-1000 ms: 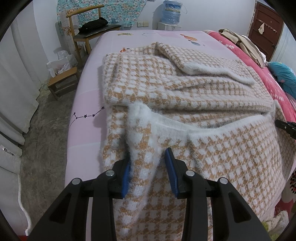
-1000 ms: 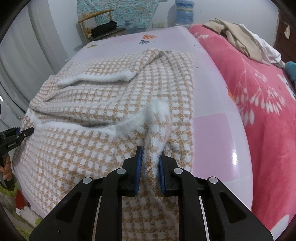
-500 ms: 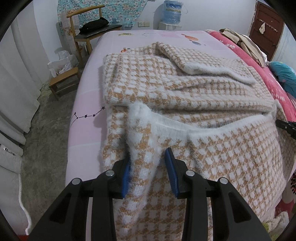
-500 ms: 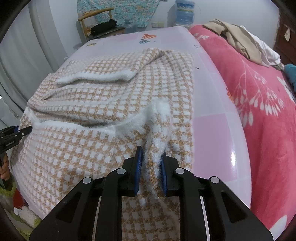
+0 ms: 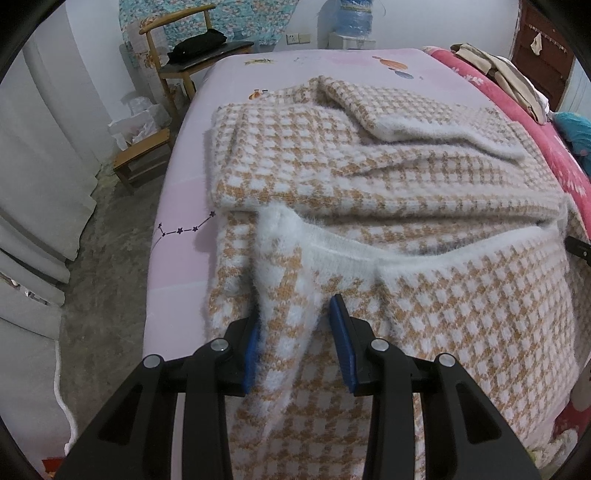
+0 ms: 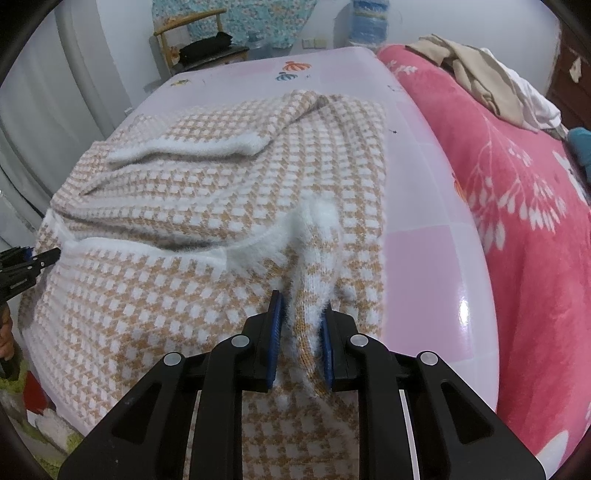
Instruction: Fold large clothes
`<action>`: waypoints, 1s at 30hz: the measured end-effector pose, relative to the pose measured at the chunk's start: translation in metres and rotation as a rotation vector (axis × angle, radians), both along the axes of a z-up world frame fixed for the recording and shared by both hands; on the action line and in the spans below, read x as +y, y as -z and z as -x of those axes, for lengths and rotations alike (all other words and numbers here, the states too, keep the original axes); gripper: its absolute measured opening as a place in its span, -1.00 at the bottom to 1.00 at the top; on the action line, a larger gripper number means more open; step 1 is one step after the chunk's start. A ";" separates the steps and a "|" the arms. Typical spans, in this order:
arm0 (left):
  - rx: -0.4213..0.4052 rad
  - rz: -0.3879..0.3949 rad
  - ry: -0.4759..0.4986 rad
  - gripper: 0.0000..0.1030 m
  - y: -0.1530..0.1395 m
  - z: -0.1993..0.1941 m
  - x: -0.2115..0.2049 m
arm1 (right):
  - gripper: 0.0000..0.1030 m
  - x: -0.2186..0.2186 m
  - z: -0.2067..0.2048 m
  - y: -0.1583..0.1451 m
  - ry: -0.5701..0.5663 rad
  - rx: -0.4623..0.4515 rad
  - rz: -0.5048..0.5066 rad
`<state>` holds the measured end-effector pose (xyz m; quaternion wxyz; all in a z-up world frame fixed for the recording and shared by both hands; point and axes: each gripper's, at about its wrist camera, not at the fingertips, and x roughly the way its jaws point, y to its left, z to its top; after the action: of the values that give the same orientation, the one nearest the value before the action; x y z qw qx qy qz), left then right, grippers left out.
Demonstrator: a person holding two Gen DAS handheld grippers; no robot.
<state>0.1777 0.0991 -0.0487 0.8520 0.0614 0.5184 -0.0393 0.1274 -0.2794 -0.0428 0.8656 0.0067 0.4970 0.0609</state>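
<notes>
A tan and white checked fuzzy sweater (image 5: 369, 173) lies on the pink bed, sleeves folded in, its white-trimmed hem folded up toward me. It also shows in the right wrist view (image 6: 221, 184). My left gripper (image 5: 295, 317) stands with jaws apart around the hem's left corner; the right pad is clear of the cloth. My right gripper (image 6: 301, 314) has its jaws slightly apart around the hem's right corner. The other gripper's tip shows at the left edge of the right wrist view (image 6: 22, 262).
A pink bedsheet (image 5: 177, 229) covers the bed. A red floral blanket (image 6: 517, 184) lies at the right with beige clothes (image 6: 480, 70) on it. A wooden chair (image 5: 184, 59) and a small stool (image 5: 144, 155) stand left of the bed, a water jug (image 5: 351, 18) at the back.
Both grippers' jaws have opened wider around the hem corners. The sweater has settled a little and the grippers have stayed in place.
</notes>
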 end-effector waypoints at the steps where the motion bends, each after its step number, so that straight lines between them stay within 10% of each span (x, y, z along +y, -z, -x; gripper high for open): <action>1: 0.000 -0.003 -0.001 -0.34 0.000 0.000 0.000 | -0.65 0.001 0.000 0.000 0.004 0.002 0.002; 30: -0.020 -0.025 -0.019 -0.34 -0.004 0.005 -0.006 | -0.77 0.006 0.015 -0.006 0.027 -0.037 0.015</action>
<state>0.1727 0.0936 -0.0451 0.8567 0.0674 0.5108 -0.0241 0.1119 -0.2733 -0.0371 0.8754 0.0058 0.4811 0.0456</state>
